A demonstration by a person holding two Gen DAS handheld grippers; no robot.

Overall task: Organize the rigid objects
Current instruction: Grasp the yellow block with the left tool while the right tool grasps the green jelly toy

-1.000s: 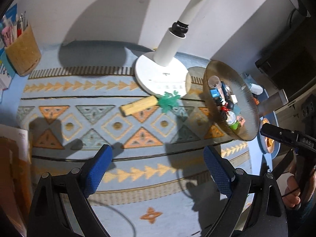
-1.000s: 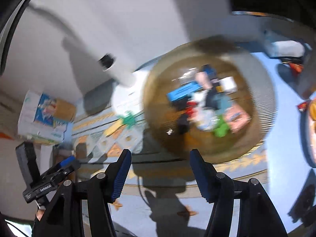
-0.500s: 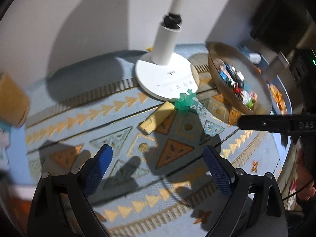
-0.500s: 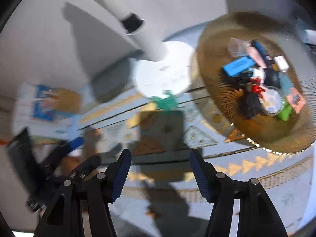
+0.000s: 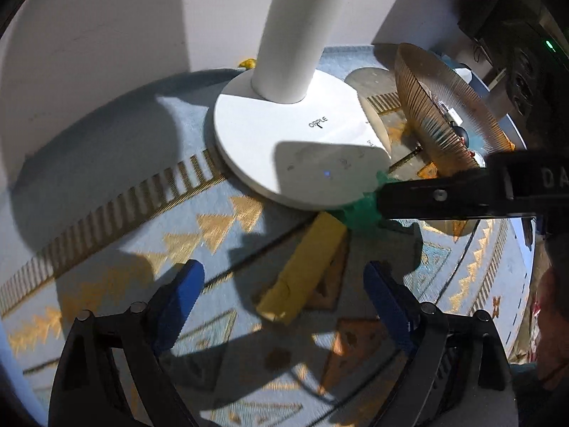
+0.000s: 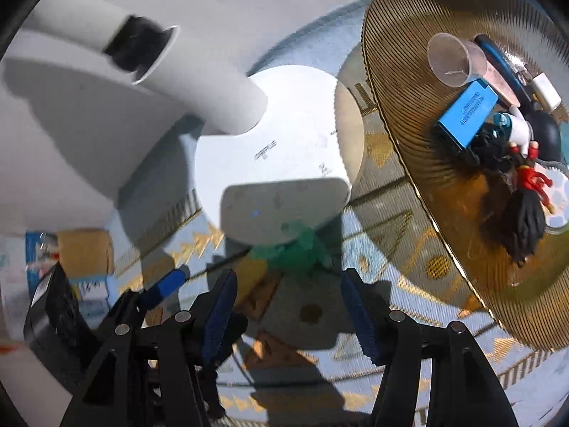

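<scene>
A yellow block (image 5: pixel 304 272) lies on the patterned mat, between and just beyond the open jaws of my left gripper (image 5: pixel 281 295). A green spiky toy (image 5: pixel 362 210) lies at its far end, against the lamp base; in the right wrist view the toy (image 6: pixel 295 249) sits just beyond my open right gripper (image 6: pixel 288 302). The right gripper's black finger (image 5: pixel 444 195) reaches in over the toy from the right in the left wrist view. A ribbed amber bowl (image 6: pixel 402 82) holding several small objects stands to the right.
A white desk lamp base (image 5: pixel 295 135) with its upright column (image 5: pixel 295 39) stands right behind the toy. The wall is close behind. A cardboard pen holder (image 6: pixel 85 252) and papers sit at the far left in the right wrist view.
Both grippers have moved in closer to the yellow block and green toy. The right gripper has swung left from over the bowl to the toy. Both stay open.
</scene>
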